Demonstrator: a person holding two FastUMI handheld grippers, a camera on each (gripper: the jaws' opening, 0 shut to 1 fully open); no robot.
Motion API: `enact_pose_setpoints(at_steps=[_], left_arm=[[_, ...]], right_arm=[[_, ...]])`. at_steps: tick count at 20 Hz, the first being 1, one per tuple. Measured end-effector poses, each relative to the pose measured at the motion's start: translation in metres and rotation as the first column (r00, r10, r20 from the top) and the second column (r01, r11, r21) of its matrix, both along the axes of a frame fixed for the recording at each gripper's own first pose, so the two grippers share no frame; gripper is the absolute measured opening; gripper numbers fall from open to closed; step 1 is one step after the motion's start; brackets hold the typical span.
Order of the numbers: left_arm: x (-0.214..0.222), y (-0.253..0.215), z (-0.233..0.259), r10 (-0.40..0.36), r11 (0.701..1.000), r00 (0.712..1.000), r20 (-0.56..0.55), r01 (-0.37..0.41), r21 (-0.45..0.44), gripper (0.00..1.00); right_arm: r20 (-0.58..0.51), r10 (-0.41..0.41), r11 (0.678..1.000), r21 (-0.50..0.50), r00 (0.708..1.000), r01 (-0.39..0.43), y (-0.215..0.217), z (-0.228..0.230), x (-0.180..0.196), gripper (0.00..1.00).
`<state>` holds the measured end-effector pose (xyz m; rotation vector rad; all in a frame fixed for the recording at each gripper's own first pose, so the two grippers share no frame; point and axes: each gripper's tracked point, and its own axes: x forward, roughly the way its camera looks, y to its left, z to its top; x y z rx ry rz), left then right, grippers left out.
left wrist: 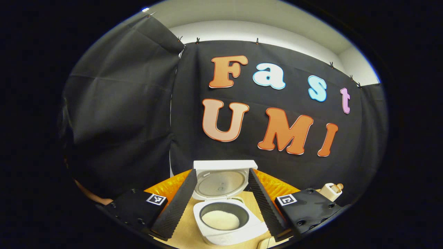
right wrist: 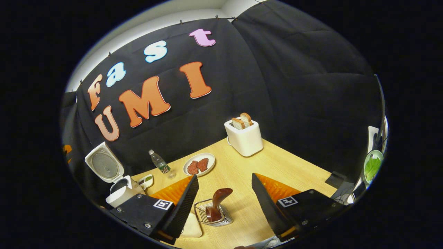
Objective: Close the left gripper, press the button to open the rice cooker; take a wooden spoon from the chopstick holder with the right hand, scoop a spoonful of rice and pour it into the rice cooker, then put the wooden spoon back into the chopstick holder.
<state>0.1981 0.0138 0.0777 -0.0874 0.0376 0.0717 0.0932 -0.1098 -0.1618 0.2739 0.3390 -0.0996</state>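
The white rice cooker [left wrist: 228, 235] stands open right in front of my left gripper [left wrist: 222, 172], its lid [left wrist: 221, 181] tipped up and white rice [left wrist: 220, 219] lying in the pot. The left gripper's two fingers are spread wide, one on each side of the cooker, touching nothing. In the right gripper view the dark wooden spoon [right wrist: 218, 200] stands in the wire chopstick holder [right wrist: 209, 214] on the table. My right gripper [right wrist: 224, 176] is open above it, its fingers apart on both sides of the spoon and clear of it. The cooker [right wrist: 119, 193] shows at the far left.
On the wooden table [right wrist: 249, 166] stand a white toaster [right wrist: 244, 138] with bread, a plate of meat [right wrist: 199, 164], a water bottle [right wrist: 159, 162] and a small dish [right wrist: 145, 180]. A cream object [right wrist: 191, 226] lies beside the holder. A bowl of greens [right wrist: 373, 166] sits far right.
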Motion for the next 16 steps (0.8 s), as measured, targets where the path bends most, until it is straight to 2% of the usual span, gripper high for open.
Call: enact_pose_setpoints(at_steps=[3,8,11,16], left_arm=[[0.053,0.001,0.016,0.018,1.000,1.000,0.007,-0.018,0.023,1.00],[0.137,0.001,0.006,0.032,0.998,0.999,-0.040,-0.029,0.059,1.00],[0.181,0.005,-0.014,0.041,0.999,0.995,-0.091,-0.039,0.030,1.00],[0.227,0.016,-0.059,0.069,0.994,0.977,-0.202,-0.050,0.095,1.00]], right_arm=[[0.024,-0.002,1.000,-0.019,1.000,0.003,0.001,0.014,0.004,0.94],[0.033,-0.007,0.999,-0.040,0.999,0.008,0.003,0.025,0.006,0.94],[0.032,-0.018,0.999,-0.050,0.999,0.020,0.002,0.028,0.008,0.95],[0.029,-0.035,0.998,-0.048,0.999,0.036,-0.001,0.031,0.013,0.95]])
